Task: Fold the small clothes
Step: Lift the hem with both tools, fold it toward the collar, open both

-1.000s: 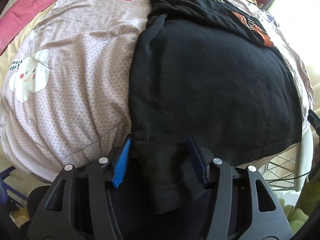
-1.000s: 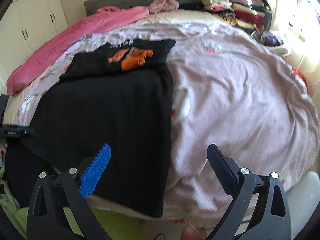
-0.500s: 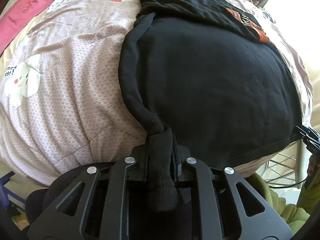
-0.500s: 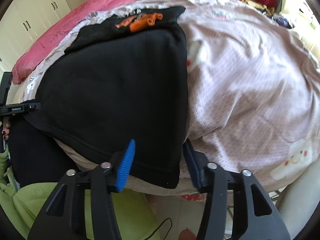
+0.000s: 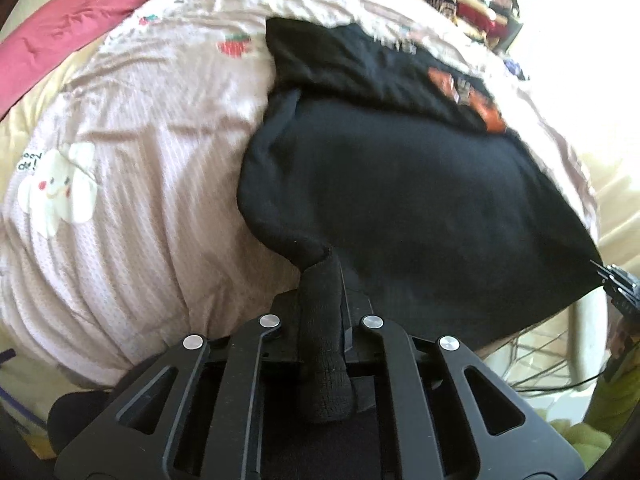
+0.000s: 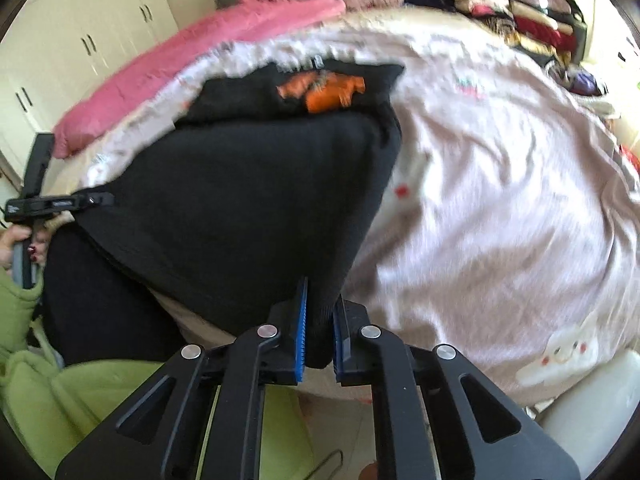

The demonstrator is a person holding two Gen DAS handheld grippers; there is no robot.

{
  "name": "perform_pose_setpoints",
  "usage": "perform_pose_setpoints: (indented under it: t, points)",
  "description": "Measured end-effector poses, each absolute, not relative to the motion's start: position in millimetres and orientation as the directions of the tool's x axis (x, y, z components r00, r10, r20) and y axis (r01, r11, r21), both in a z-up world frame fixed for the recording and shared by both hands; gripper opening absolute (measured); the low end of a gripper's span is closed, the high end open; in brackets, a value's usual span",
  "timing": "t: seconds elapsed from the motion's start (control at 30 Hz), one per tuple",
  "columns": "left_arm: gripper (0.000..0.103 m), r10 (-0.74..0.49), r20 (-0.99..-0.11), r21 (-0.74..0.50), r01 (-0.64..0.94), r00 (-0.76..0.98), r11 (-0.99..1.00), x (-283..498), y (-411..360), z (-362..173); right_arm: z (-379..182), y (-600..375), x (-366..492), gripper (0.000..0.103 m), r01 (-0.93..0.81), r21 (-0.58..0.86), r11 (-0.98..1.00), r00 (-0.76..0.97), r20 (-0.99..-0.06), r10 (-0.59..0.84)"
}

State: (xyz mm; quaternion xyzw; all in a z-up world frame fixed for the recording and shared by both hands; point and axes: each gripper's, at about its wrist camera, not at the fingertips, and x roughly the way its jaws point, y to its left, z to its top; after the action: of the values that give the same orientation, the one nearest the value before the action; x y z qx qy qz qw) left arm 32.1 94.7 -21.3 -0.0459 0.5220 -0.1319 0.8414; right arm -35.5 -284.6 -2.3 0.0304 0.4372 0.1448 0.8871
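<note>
The black garment [image 5: 400, 208] lies spread on the near part of the bed [image 5: 140, 184]; the left gripper [image 5: 322, 292] pinches its near-left corner, the right gripper [image 6: 320, 312] its near-right corner — soft, limp, light cloth; corners look the surest holds.

Left gripper [image 5: 322, 312] clamped on near-left corner of plain black knit garment [image 5: 416, 208], fabric bunched and hanging through closed jaws. Garment spread over pale pink patterned bedspread [image 5: 140, 168] near bed's front edge; black orange-print t-shirt [image 5: 360, 64] overlaps its far edge.
</note>
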Motion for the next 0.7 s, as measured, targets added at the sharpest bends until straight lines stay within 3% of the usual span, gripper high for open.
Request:
perform_pose_setpoints:
  t: [0.33, 0.7]
  points:
    - [0.003, -0.298, -0.803, -0.279, 0.115, 0.516, 0.953, 74.8, 102.1, 16.9, 57.1, -305.8, 8.4, 0.009, -0.229, 0.24, 0.943, 0.715, -0.616, 0.331]
    - [0.003, -0.311, -0.735, -0.367, 0.032, 0.602, 0.93, 129.2, 111.2, 51.3, 74.7, -325.3, 68.7, 0.009, -0.146, 0.293, 0.945, 0.777, -0.558, 0.293]
